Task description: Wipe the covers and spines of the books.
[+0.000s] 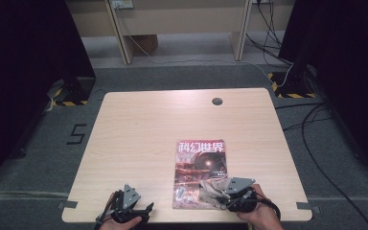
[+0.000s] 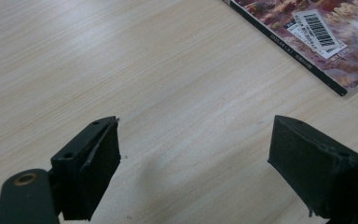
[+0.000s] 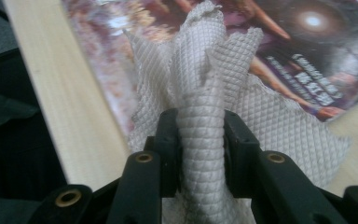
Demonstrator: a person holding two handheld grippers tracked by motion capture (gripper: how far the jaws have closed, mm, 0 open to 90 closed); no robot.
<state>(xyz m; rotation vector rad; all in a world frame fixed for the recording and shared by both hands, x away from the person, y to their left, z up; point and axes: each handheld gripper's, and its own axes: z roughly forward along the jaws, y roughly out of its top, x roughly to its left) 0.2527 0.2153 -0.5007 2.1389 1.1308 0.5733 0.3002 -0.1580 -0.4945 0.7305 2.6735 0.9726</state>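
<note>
You're pinching a crumpled white quilted cloth (image 3: 200, 93) in your right gripper (image 3: 200, 135), bunching it over the glossy magazine (image 1: 199, 165) cover. Your left gripper (image 2: 193, 154) is hanging wide open, gripping nothing, above the table (image 2: 121, 60).

Magazine (image 1: 200, 165) title: 科幻世界, red characters across the cover's top edge.
Magazine barcode sticker (image 2: 318, 29): white label with black bars near the cover's corner; digits too small to read.
Magazine spine: small print, unreadable.
Floor (image 1: 38, 158) mark left of the magazine: 5 (image 1: 76, 133), black.

wooden table (image 1: 139, 143) (round grommet hole (image 1: 217, 101)), floor cables (image 1: 316, 120)
</note>
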